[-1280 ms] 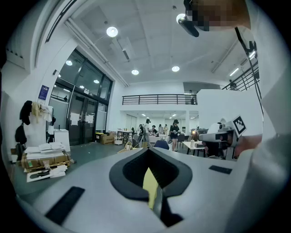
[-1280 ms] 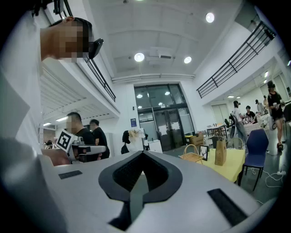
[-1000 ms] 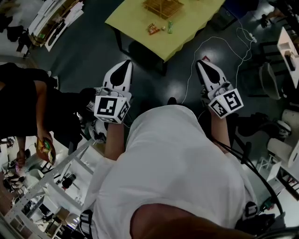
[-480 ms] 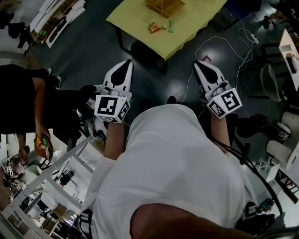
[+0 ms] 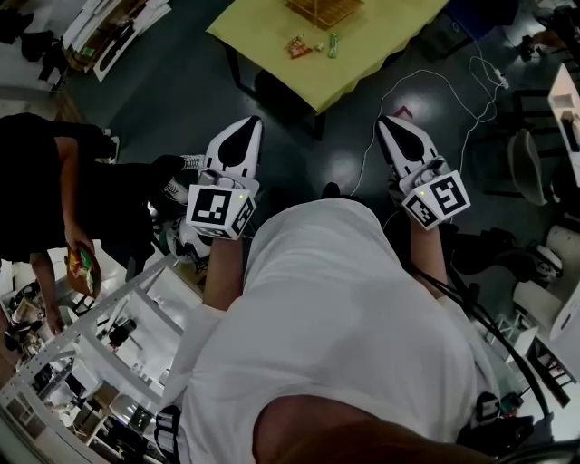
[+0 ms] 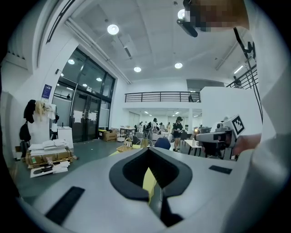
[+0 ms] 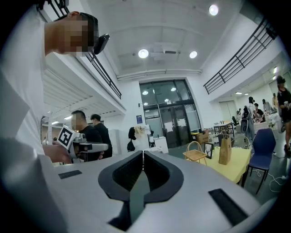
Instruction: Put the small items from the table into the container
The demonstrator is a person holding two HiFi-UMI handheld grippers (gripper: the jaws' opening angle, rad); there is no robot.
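Yellow table (image 5: 362, 54) edged upward in view — left tool (image 5: 246, 127), right tool (image 5: 390, 127) closed

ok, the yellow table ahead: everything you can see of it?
The table has a flat yellow top, probably a cloth, over dark legs, standing on the dark floor ahead of the person. Only one corner shows in the head view. On it sit a wooden basket, cut off by the frame, and a few small packets beside it.
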